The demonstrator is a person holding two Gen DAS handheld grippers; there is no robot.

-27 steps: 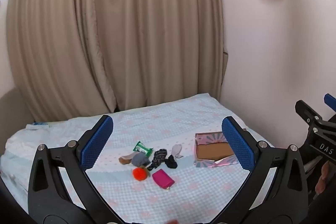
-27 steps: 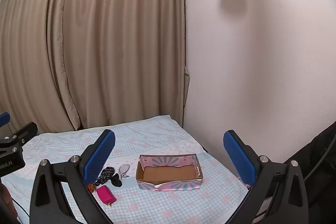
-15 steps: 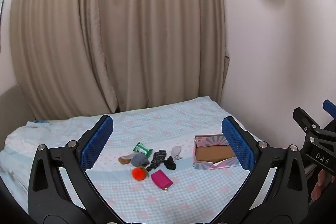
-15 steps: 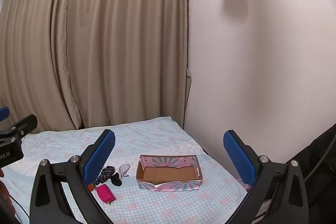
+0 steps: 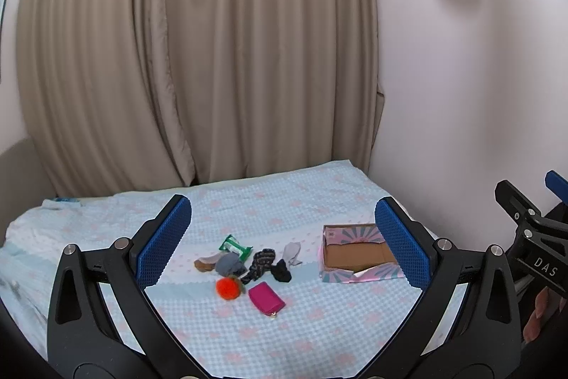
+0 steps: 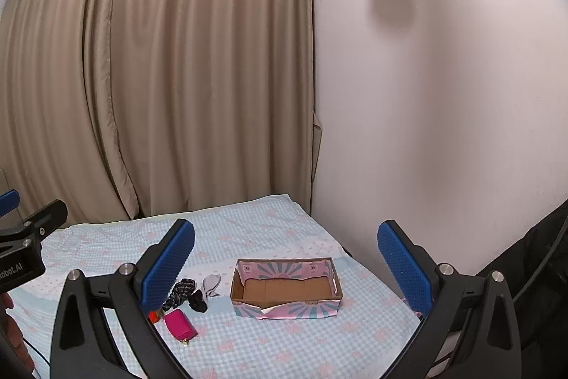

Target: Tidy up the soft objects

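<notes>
Left gripper (image 5: 282, 244): held above the near part of the bed, its two blue-padded fingers spread wide with nothing between them.
Right gripper (image 6: 285, 263): held the same way, fingers wide apart and holding nothing; it looks over the right half of the bed.
Soft objects and left gripper: the small pile lies on the bed (image 5: 248, 343) ahead of the left gripper and is seen in the gap between its fingers, well apart from both pads.
Soft objects and right gripper: the pile sits low on the left in the right wrist view, partly hidden behind that gripper's left finger.
Cardboard box (image 6: 285, 288): an open, shallow tray with pink and teal printed sides and a plain brown floor. It stands to the right of the pile, framed between the right gripper's fingers. No items show inside it.
Pink pouch (image 5: 266, 298): bright magenta, flat, nearest the camera, with a small gold clasp at its front end.
Orange pom-pom (image 5: 229, 287): round and fuzzy, just left of the pouch.
Grey sock (image 5: 230, 263): bunched, touching a tan sock (image 5: 205, 263) on its left.
Patterned dark sock (image 5: 261, 263): long and crumpled, beside a small black scrunchie (image 5: 281, 272).
White sock (image 5: 291, 253): pale, lying at the right of the pile, nearest the box.
Green packet (image 5: 234, 245): at the far edge of the pile.
Bed cover: pale blue check with faded pink motifs.
</notes>
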